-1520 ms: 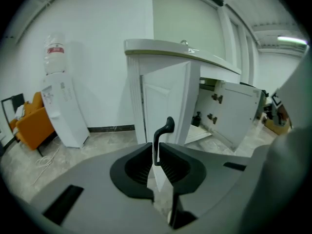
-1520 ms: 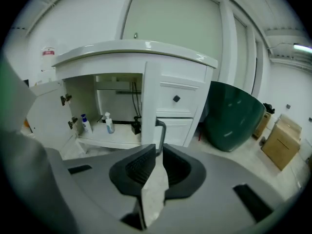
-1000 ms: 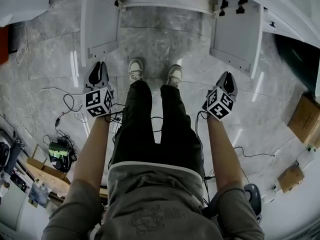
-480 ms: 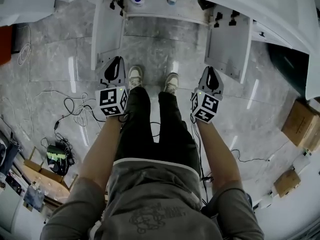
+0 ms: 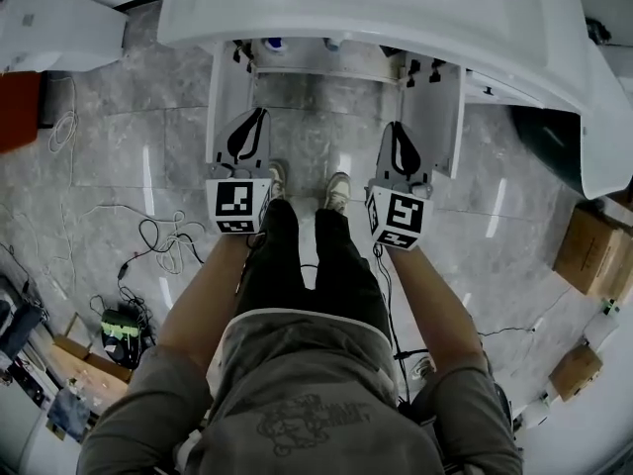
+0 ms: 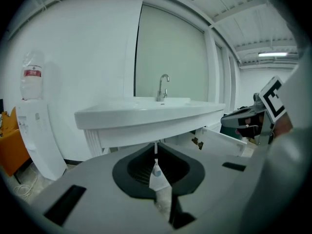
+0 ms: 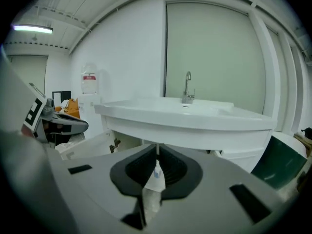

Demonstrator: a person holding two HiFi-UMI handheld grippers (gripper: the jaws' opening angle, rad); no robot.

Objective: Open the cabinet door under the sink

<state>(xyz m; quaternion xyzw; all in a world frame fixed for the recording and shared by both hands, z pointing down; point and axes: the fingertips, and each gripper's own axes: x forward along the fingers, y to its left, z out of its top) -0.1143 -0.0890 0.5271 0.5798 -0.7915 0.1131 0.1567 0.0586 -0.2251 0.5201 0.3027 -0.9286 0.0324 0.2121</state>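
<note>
Both grippers are sitting higher and closer together than a second ago. They have come up from either side of my legs, and the sink [image 5: 396, 18] is now filling more of the top of the head view. From that view, I am holding the left gripper [image 5: 255, 119] so that it overlaps the left cabinet door [image 5: 223, 82]. The right gripper [image 5: 395, 132] is overlapping the right cabinet door [image 5: 447, 117] in the same way.

Both doors are standing swung out from the cabinet under the sink, toward my shoes [image 5: 337, 188]. That is leaving the inside open, where a bottle with a blue cap [image 5: 275, 44] is standing.

In the left gripper view the jaws are closing, their tips almost meeting, with nothing caught between them. Only the far bottle is showing through the slit. In the right gripper view the jaws are clenched to the same thin slit and are gripping nothing. Both grippers are pointing toward the sink, with its faucet [image 6: 164, 87] rising behind the basin.

A water dispenser [image 6: 34, 126] is standing to the left of the sink. Cables [image 5: 163, 236] are lying on the grey marble floor [image 5: 109, 146].
</note>
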